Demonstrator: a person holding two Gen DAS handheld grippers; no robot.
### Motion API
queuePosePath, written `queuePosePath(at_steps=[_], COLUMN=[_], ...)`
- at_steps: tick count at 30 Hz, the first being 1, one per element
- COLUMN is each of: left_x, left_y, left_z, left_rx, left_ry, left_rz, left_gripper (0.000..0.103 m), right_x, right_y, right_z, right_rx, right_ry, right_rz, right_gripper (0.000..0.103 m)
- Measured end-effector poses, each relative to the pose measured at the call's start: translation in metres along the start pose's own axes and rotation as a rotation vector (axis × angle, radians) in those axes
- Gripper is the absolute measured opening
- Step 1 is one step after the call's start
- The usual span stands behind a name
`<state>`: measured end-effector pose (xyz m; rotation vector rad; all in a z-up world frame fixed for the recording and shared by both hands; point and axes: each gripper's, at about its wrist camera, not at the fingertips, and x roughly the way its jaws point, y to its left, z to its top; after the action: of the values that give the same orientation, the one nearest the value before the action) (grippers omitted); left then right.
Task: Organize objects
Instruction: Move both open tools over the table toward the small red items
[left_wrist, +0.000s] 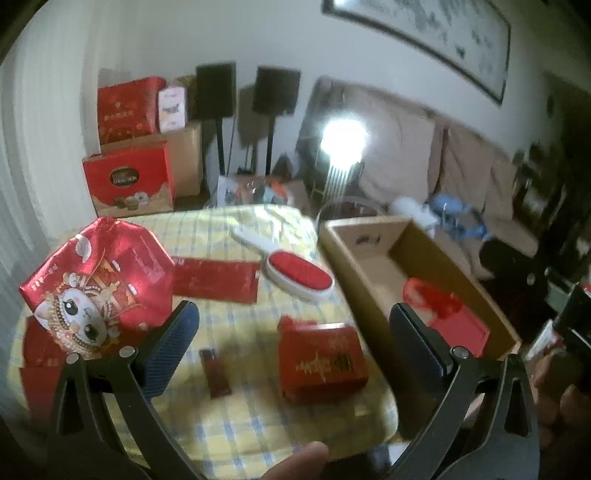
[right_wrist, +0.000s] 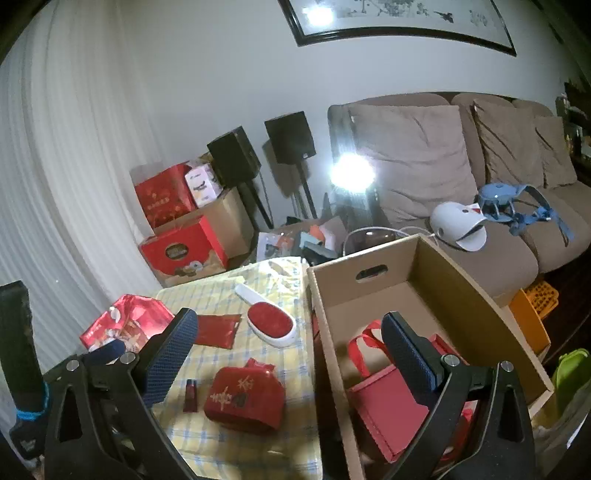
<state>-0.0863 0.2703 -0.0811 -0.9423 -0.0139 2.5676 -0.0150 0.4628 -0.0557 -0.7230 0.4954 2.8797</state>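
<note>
Red items are spread on a yellow checked cloth (left_wrist: 236, 417). From the left: a foil bag (left_wrist: 99, 291), a flat packet (left_wrist: 214, 278), a small sachet (left_wrist: 216, 373), then a red pouch (left_wrist: 321, 363). The pouch is seen just ahead of the left gripper (left_wrist: 293, 328), long axis crosswise, and that gripper is judged nearer. The right gripper (right_wrist: 290, 334) is held above the rim of the cardboard box (right_wrist: 465, 295), where 1 red gift bag (right_wrist: 388, 410) lies. Both jaws are spread wide and nothing is held. A sofa (right_wrist: 417, 162) is seen behind.

"COLLECTION" on red gift box (left_wrist: 127, 181)
</note>
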Motion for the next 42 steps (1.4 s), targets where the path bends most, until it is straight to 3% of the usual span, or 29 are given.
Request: queuePosePath(at_steps=[4,7,13,21,25,28,32,36,39,42], left_x=[-0.007,-0.024,-0.055,-0.078,-0.092,-0.090,-0.085,-0.074,-0.066,-0.070], left_y=[0.015,0.024,0.042,0.080,0.113,0.130,0.131,0.136,0.138,0.137], left_z=[0.003,0.004,0.015,0.027,0.029,0.029,0.027,0.031,0.034,0.032], left_rx=[0.013,0.063,0.085,-0.005,-0.169,-0.214,-0.172,-0.181,-0.142,-0.073], left_ry=[-0.095,-0.206,-0.279,-0.304,-0.358,-0.352,-0.350,-0.261,-0.212,-0.240], left_rz=[0.120,0.130,0.150,0.243,0.182,0.151,0.143,0.123,0.178,0.267], left_gripper=[0.103,0.103,0.103,0.103,0.103,0.103,0.103,0.103,0.103,0.103], right_x=[-0.005,-0.009,-0.018,-0.029,-0.038,-0.043,-0.042,-0.033,-0.022,-0.016], right_y=[0.001,0.003,0.006,0.006,-0.003,-0.012,-0.024,-0.030,-0.030,-0.026], right_z=[0.002,0.004,0.006,0.009,0.014,0.016,0.018,0.015,0.012,0.008], right_rx=[-0.007,-0.024,-0.058,-0.100,-0.107,-0.096,-0.070,-0.062,-0.065,-0.073], right_ry=[-0.017,-0.031,-0.065,-0.100,-0.131,-0.157,-0.153,-0.134,-0.097,-0.079], right_rz=[-0.005,-0.013,-0.017,-0.040,-0.086,-0.104,-0.115,-0.131,-0.132,-0.117], right_gripper=[0.100,0.100,0.100,0.100,0.100,0.101,0.101,0.101,0.101,0.101])
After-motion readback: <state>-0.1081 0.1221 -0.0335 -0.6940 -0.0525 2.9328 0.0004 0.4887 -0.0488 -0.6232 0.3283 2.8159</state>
